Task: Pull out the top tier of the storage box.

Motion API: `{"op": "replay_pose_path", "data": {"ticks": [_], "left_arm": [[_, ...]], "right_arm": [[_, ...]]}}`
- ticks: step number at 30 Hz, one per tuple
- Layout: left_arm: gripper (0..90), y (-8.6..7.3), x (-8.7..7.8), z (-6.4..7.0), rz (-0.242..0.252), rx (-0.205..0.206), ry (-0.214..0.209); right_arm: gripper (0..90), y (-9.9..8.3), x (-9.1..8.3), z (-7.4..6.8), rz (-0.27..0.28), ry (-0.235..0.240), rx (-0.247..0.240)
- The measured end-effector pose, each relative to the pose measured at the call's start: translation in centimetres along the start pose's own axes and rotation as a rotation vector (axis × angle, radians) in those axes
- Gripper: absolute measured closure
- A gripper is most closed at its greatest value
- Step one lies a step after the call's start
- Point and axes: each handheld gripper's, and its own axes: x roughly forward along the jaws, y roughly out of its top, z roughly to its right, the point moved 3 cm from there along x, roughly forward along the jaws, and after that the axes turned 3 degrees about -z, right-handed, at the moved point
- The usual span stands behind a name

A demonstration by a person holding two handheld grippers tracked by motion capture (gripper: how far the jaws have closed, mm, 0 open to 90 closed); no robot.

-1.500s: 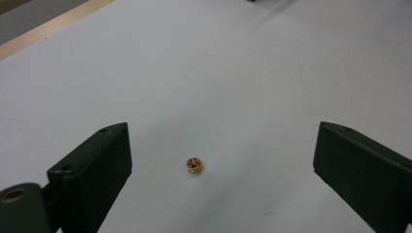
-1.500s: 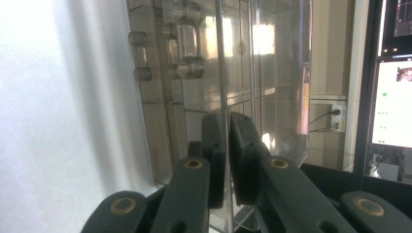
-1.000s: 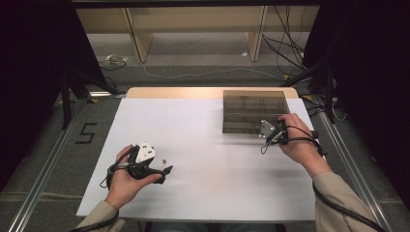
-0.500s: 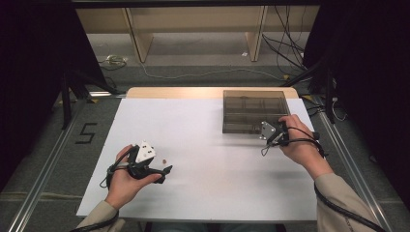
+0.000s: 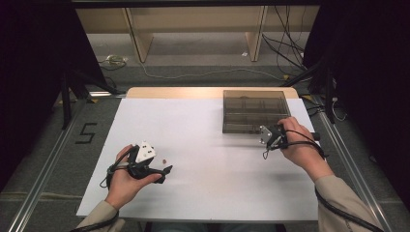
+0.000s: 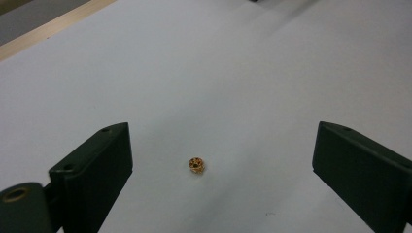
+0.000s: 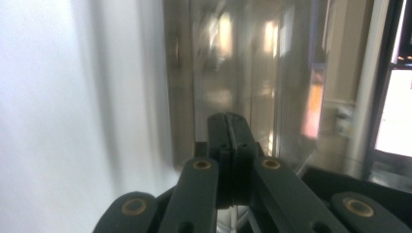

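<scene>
High view: white worktop (image 5: 208, 145), left gripper (image 5: 162, 173) held low near the front edge, fingers aimed right and slightly away. Tiny brown bead (image 5: 165, 160) lying just beyond the fingers, apart from them. Right gripper (image 5: 265, 140) well apart at the near edge of a smoky clear box (image 5: 254, 111), far from the bead.

Left gripper view: small gold bead (image 6: 196, 165), round with no long axis, resting on the worktop between the two fingers (image 6: 97, 167), somewhat nearer the left one. Fingers spread wide, holding nothing, touching nothing.

Right gripper view: fingers (image 7: 228, 141) pressed together, nothing visible between them, pointing at the box wall (image 7: 228, 63); contact with it impossible to tell.
</scene>
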Motion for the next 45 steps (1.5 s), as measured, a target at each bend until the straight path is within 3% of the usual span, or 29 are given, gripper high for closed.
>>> {"op": "replay_pose_path", "data": {"ticks": [2,8,13,18,25,28,35,38,39,42,45], "left_arm": [[7.3,0.0,-0.1,0.0,0.003,0.000,0.000],[7.3,0.0,0.1,0.0,0.000,0.003,-0.003],[7.3,0.0,0.1,0.0,0.000,0.002,-0.002],[7.3,0.0,0.0,0.0,0.003,0.003,-0.002],[7.3,0.0,0.1,0.0,0.002,0.004,-0.004],[7.3,0.0,0.1,0.0,0.001,0.007,-0.006],[7.3,0.0,0.1,0.0,0.000,0.008,-0.007],[7.3,0.0,0.0,0.0,0.003,0.005,-0.007],[7.3,0.0,0.1,0.0,0.003,0.004,-0.007],[7.3,0.0,0.1,0.1,0.002,0.008,-0.008],[7.3,0.1,0.1,0.1,0.003,0.009,-0.007]], "right_arm": [[90.0,0.1,0.2,-0.3,0.042,0.007,0.056],[84.6,-0.1,-0.4,0.5,0.061,-0.041,0.114],[78.4,-0.2,-0.5,1.4,0.064,-0.048,0.144],[75.3,0.0,0.0,1.7,0.054,-0.024,0.135],[74.7,0.3,-0.1,2.3,0.066,-0.043,0.132],[72.9,0.5,0.1,2.5,0.064,-0.028,0.109],[73.4,0.3,0.6,3.0,0.053,-0.010,0.123],[73.7,0.3,0.3,3.2,0.064,-0.008,0.103],[73.8,0.3,0.2,3.1,0.069,0.005,0.119],[73.0,0.5,0.1,2.8,0.072,0.016,0.086],[72.6,0.4,0.6,2.6,0.076,0.030,0.089]]}}
